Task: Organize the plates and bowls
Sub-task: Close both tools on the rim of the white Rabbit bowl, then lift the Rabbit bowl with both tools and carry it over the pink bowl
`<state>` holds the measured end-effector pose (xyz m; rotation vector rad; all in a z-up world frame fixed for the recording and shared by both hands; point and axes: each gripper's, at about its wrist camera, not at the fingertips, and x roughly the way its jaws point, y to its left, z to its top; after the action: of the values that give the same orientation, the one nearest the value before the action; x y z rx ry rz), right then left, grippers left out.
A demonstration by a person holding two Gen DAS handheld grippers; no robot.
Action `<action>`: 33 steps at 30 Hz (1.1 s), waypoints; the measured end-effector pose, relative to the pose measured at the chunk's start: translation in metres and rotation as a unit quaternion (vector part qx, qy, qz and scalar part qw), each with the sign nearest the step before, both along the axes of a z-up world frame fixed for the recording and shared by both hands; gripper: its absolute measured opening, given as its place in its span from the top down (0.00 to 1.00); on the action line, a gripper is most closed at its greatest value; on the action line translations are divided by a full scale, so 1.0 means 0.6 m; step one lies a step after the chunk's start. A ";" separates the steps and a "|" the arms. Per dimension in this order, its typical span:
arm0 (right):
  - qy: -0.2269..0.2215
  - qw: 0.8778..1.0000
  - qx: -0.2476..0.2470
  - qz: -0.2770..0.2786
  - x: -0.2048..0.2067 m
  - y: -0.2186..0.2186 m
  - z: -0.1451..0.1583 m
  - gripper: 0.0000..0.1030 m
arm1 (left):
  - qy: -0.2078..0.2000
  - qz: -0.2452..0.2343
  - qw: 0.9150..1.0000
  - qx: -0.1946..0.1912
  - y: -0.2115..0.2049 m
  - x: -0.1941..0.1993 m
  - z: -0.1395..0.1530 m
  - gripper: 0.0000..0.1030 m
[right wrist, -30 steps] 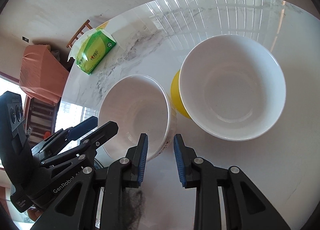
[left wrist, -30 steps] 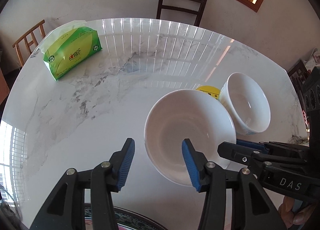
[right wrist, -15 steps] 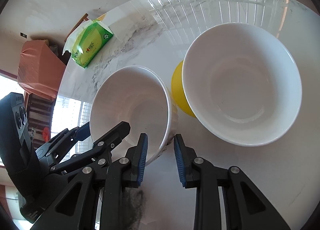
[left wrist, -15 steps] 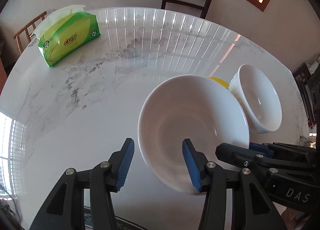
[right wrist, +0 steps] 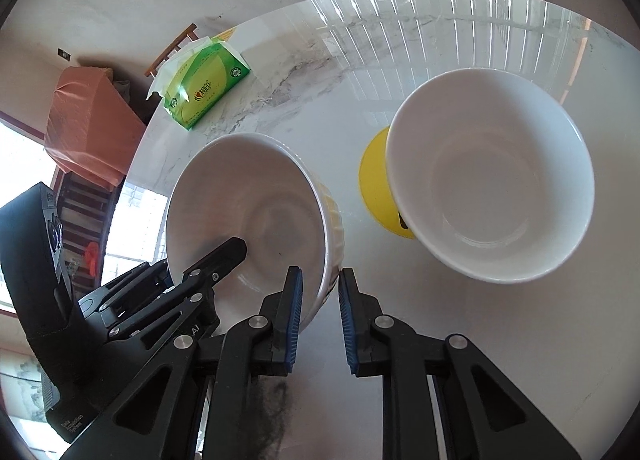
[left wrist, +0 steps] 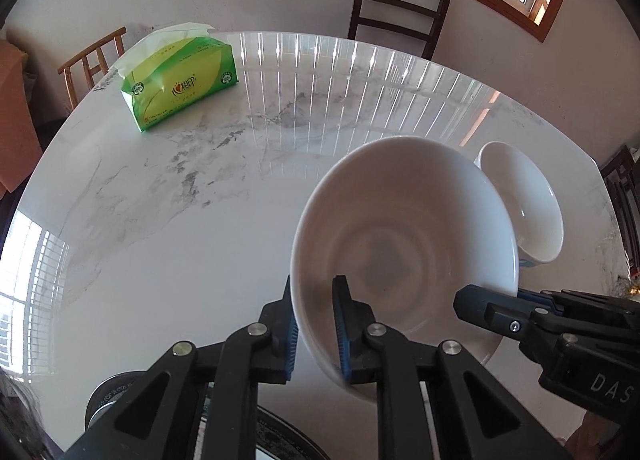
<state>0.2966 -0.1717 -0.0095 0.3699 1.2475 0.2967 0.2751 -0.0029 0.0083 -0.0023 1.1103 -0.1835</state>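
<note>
My left gripper (left wrist: 314, 328) is shut on the near rim of a large white bowl (left wrist: 408, 244), one finger inside and one outside. The same bowl shows in the right wrist view (right wrist: 256, 216), tilted, with the left gripper's fingers (right wrist: 216, 256) on its rim. My right gripper (right wrist: 318, 320) straddles the right rim of that bowl with a gap left, not clamped. A second white bowl (right wrist: 492, 176) stands to the right, partly over a yellow plate (right wrist: 374, 184); it also shows in the left wrist view (left wrist: 524, 200).
A green tissue pack (left wrist: 180, 80) lies at the far left of the white marble table (left wrist: 200, 188). A dark chair (left wrist: 396, 8) stands behind the table and a wooden chair (left wrist: 90, 60) at its left. A dark round object (left wrist: 280, 440) sits at the near edge.
My left gripper has closed from wide open onto the large bowl's near rim. The bowl has tilted and sits closer. My right gripper has moved up to the bowl's right rim.
</note>
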 end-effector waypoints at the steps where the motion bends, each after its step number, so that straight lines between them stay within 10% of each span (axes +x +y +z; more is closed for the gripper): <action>1: -0.004 1.000 0.004 0.000 -0.007 -0.001 0.007 0.83 | -0.007 0.000 1.000 -0.002 0.000 -0.009 0.010 0.84; 17: -0.061 0.997 0.031 0.019 -0.224 -0.036 0.109 0.83 | -0.090 -0.052 0.995 -0.009 -0.041 -0.227 0.128 0.84; 33: -0.041 0.999 0.029 0.014 -0.343 -0.058 0.065 0.83 | -0.072 -0.080 0.994 0.003 -0.088 -0.363 0.096 0.83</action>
<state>0.0909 -0.2062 0.0294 0.3867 1.1652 0.3687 0.0572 -0.0557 0.0659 0.1046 0.9676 -0.3189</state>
